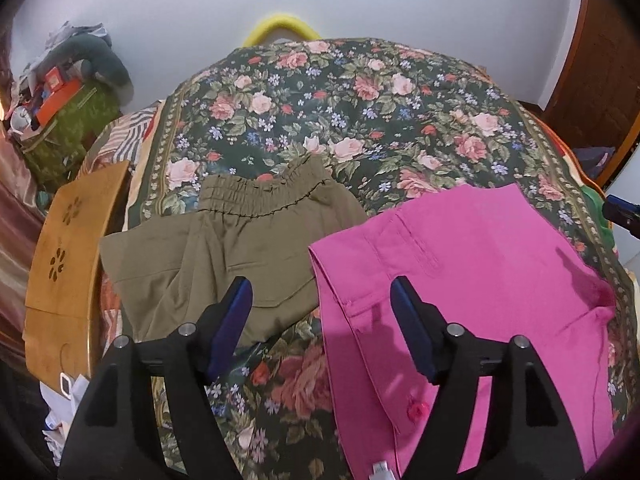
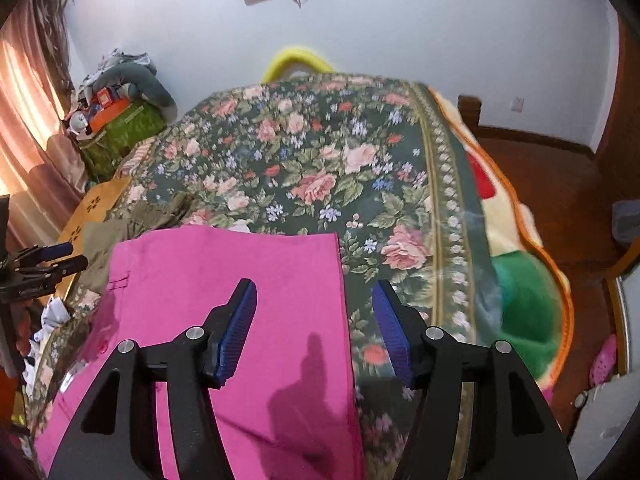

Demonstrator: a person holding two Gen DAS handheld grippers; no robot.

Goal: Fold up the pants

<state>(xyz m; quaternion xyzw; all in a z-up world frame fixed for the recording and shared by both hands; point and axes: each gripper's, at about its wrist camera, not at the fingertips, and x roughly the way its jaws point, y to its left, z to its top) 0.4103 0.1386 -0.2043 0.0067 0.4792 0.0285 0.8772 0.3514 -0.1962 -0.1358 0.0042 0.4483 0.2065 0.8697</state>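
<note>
A bedroom bed under a floral bedspread [image 2: 320, 168]: pink pants [image 2: 224, 280] lie folded flat beneath the left gripper [image 1: 322, 320] and right gripper [image 2: 314, 320], both spread and empty. One fold looks finished; next, regrasp an edge.

Loud colours all over this bed

Hot pink pants [image 1: 472, 272] next to olive-green shorts [image 1: 236, 248], both on a dark green bedspread [image 1: 360, 120] covered in pink roses and little blue flowers (very grandma), with blue pads [image 2: 236, 332] on black grippers.
</note>
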